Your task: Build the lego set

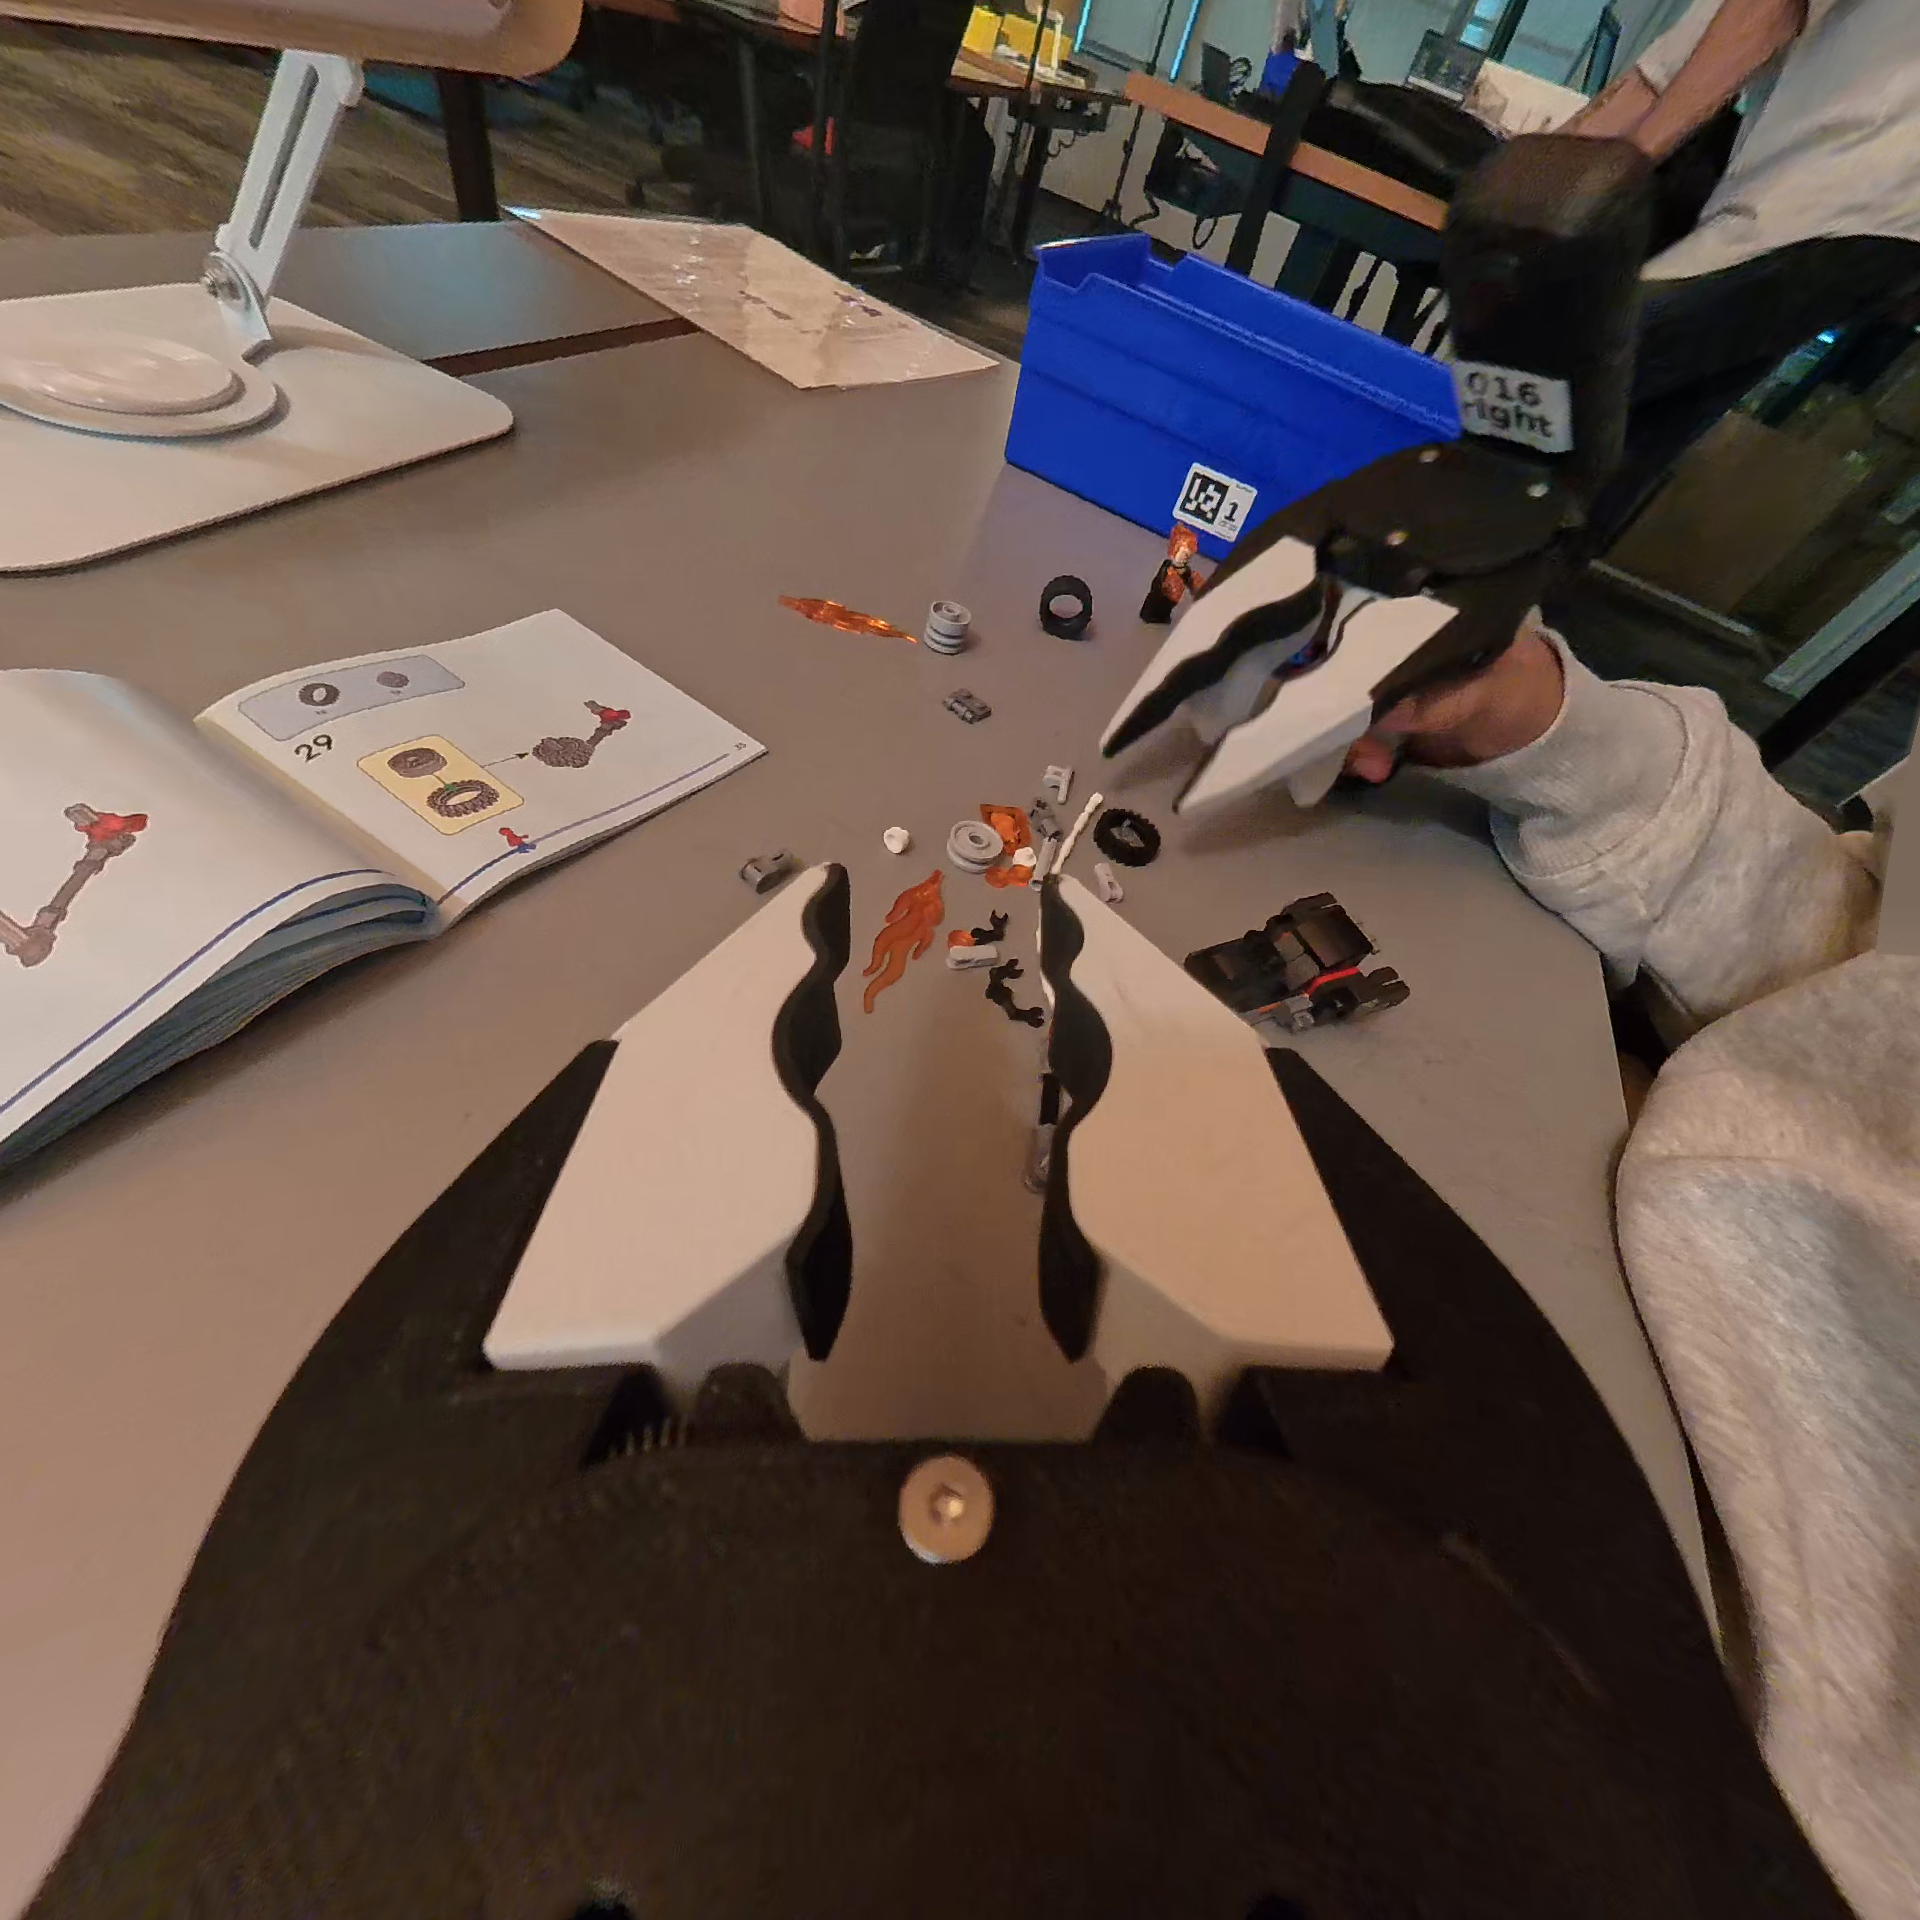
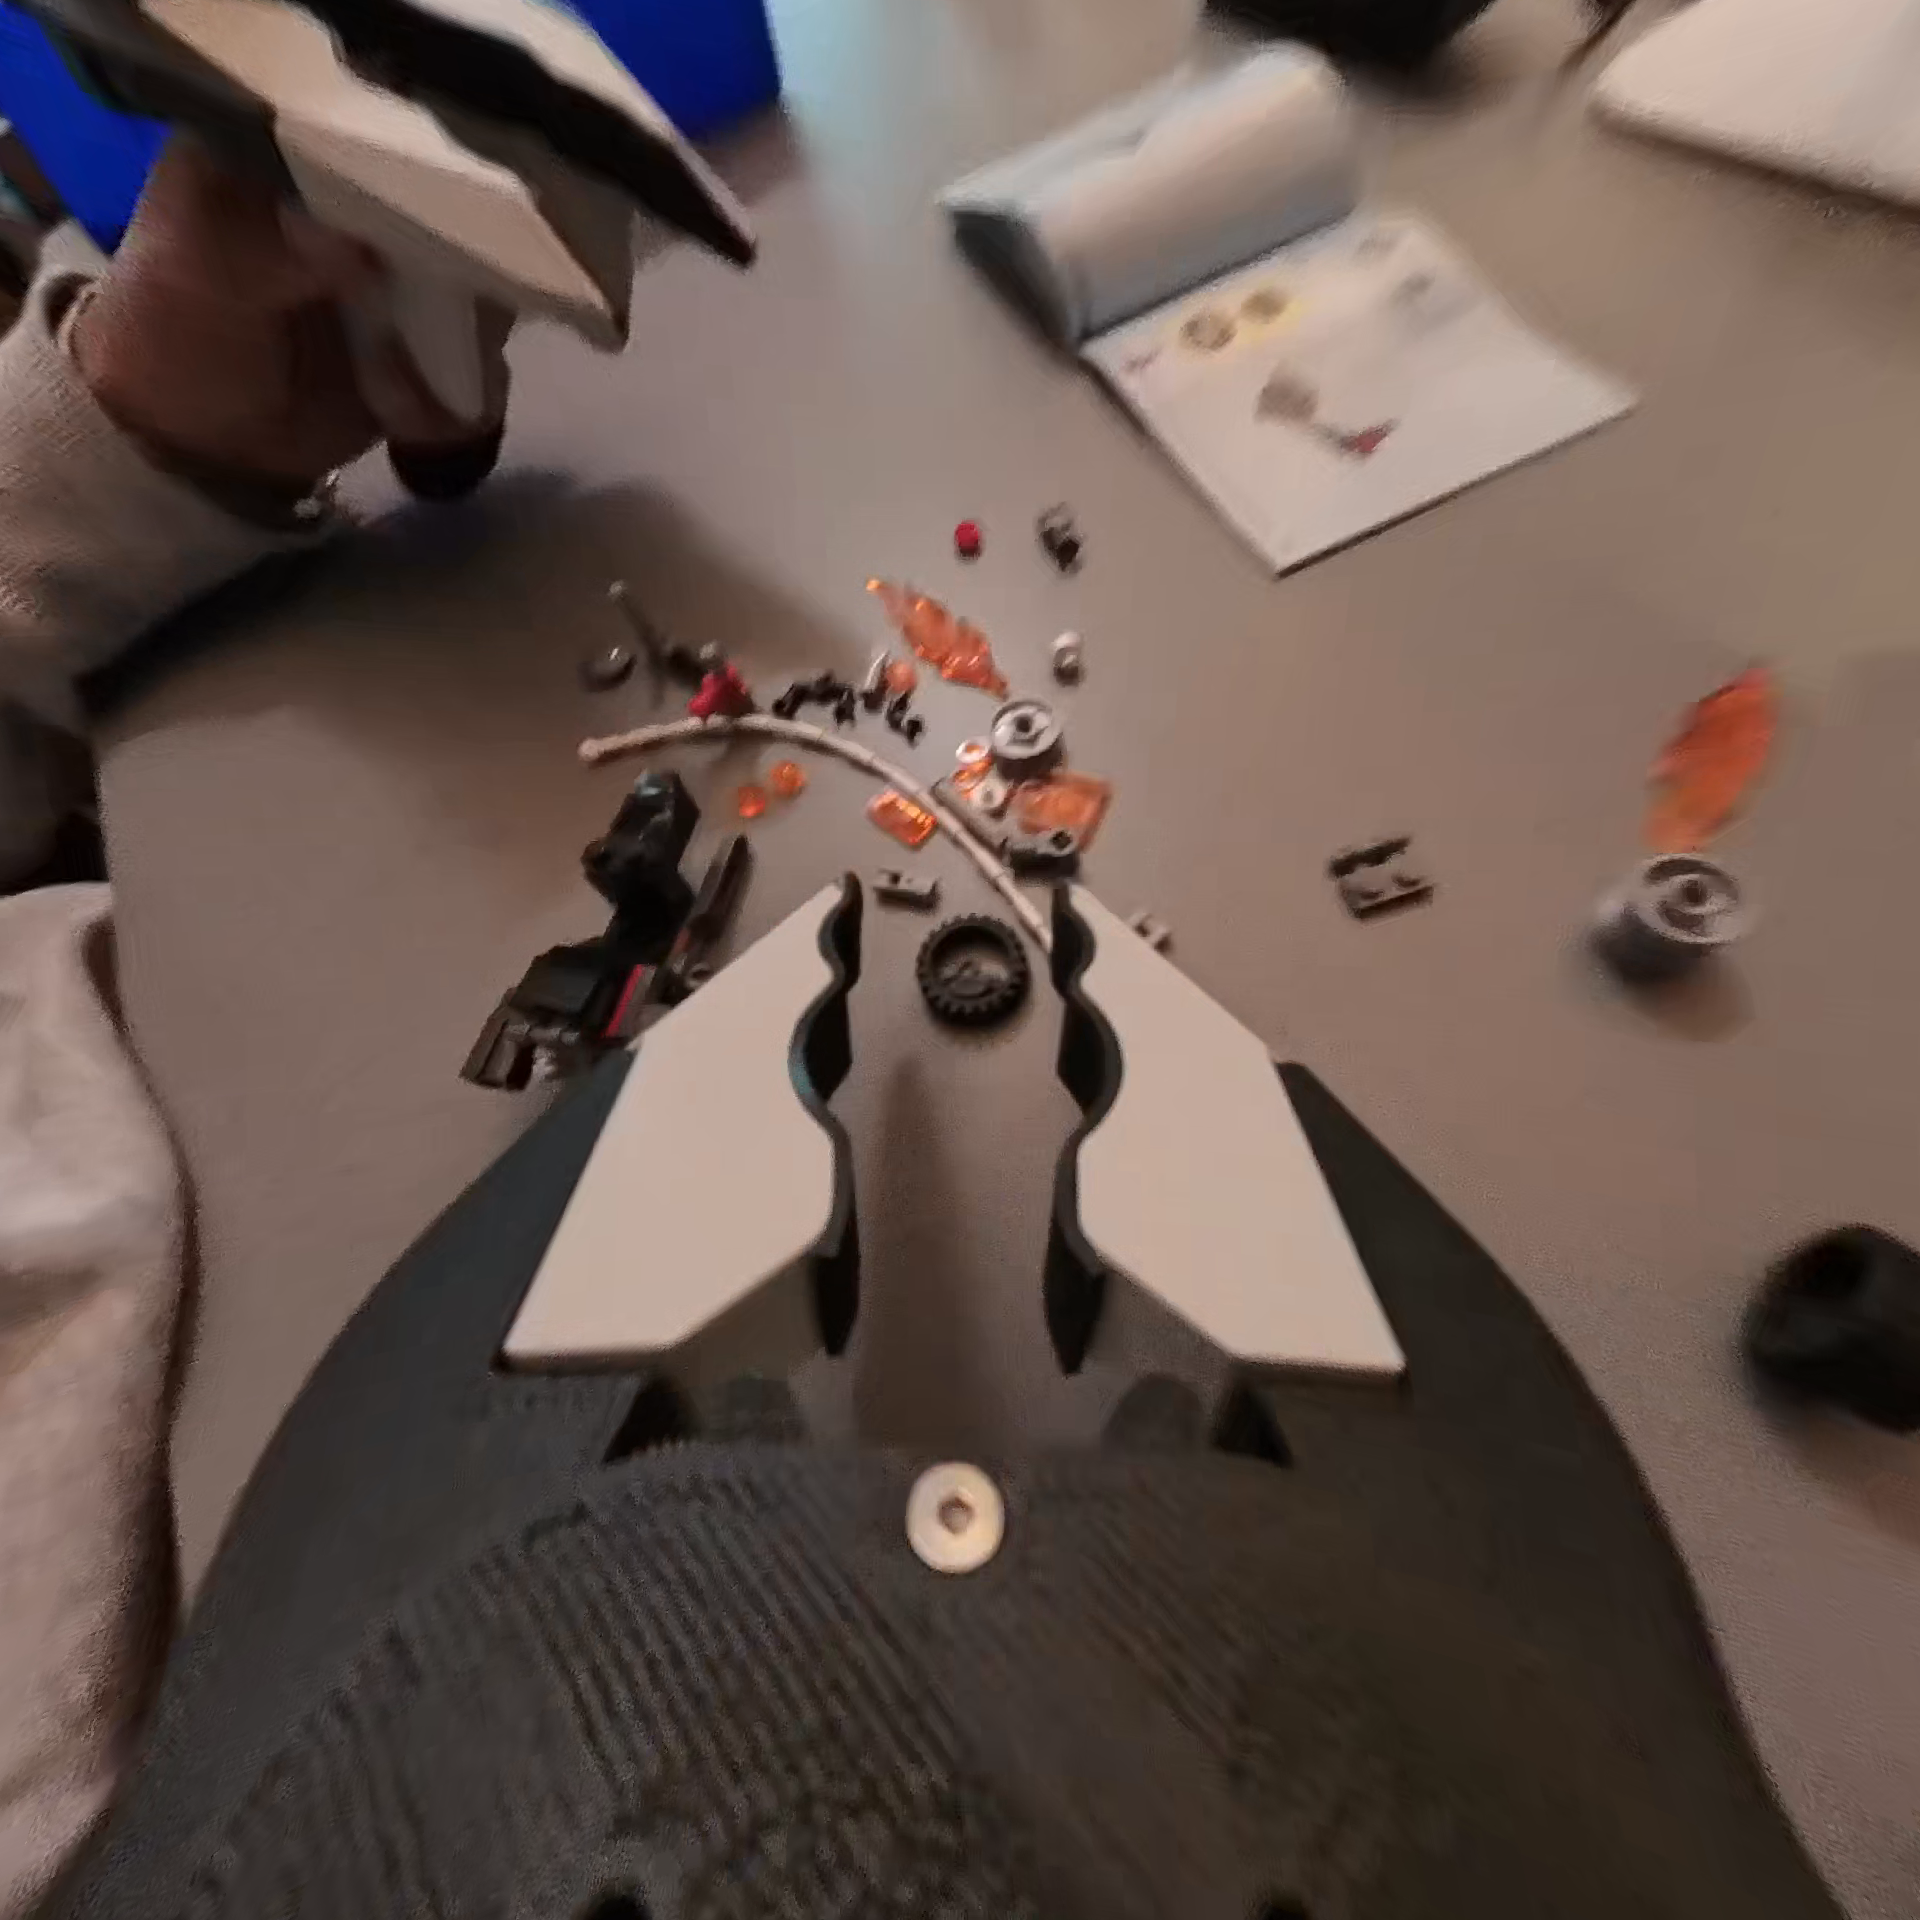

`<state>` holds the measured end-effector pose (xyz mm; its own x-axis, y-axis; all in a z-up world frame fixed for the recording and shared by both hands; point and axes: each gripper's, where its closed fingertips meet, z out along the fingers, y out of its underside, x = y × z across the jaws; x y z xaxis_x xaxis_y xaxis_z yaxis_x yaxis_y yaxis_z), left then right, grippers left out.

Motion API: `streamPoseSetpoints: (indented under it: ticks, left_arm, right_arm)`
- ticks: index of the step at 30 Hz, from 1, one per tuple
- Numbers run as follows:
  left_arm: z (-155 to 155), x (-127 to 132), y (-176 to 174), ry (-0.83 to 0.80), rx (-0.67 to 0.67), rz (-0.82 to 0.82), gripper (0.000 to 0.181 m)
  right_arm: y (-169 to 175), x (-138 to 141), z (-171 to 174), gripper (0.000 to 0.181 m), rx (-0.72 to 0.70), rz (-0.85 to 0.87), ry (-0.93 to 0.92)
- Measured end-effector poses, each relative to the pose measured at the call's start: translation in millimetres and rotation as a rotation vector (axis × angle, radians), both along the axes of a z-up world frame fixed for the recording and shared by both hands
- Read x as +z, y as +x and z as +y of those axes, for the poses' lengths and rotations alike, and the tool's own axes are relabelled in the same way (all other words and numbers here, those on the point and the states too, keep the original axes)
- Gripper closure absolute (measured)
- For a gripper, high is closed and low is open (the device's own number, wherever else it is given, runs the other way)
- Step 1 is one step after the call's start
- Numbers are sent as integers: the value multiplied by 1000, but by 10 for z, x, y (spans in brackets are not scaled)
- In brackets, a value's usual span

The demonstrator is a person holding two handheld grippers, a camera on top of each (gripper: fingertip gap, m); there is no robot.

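**Both tools apart over loose Lego parts**

Left tool and right tool are held apart, empty, above the tabletop. Small tyre lies between the right fingertips. Risk: the neighbouring white chain may be snagged; blur suggests a fast approach.

Both wrist views low over table, facing across shared brick scatter.
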<state>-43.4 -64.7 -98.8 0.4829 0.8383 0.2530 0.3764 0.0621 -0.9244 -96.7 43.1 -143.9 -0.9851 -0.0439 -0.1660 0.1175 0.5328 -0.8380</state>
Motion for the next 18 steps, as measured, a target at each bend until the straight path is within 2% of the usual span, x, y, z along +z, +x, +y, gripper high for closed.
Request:
streamPoseSetpoints:
  ticks: [10, 18]
  left_arm:
    - [17, -9, 5, -8, -5, -3, 146]
    - [24, -15, 4, -10, -7, -5, 147]
  right_arm:
    - [12, -206, 37, 149, 27, 68, 123]
    - [19, -217, 42, 160, 38, 100, 128]
